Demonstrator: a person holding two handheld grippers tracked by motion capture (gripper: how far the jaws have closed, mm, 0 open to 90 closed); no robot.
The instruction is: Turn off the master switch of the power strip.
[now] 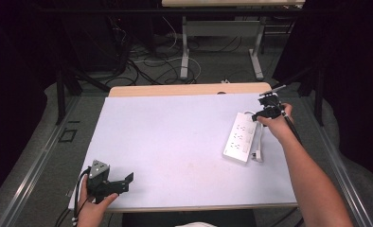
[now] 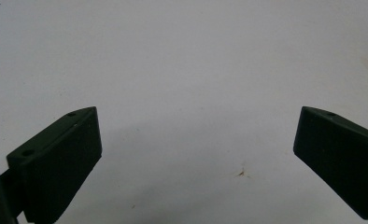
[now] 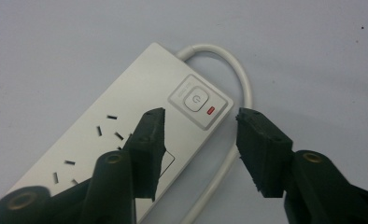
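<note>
Two grippers at a white desk, one over a power strip.

The right gripper (image 1: 265, 112) is held by the right hand (image 1: 278, 124) near the desk's (image 1: 175, 142) far right corner, above the far end of the white strip (image 1: 241, 137). Its jaws are spread and pinch nothing: in the right gripper view one jaw lies over the strip's (image 3: 126, 121) socket face, the other over the bare desk (image 3: 313, 56) just beside the cord (image 3: 240, 81), with the power button (image 3: 195, 99) and its small red mark between them. The strip lies along the right edge, its cord looping from the far end and running down its right side. The left gripper (image 1: 120, 183), held by the left hand (image 1: 94, 208), sits at the near left corner, jaws wide apart over bare desk (image 2: 187, 70), well apart from the strip.
</note>
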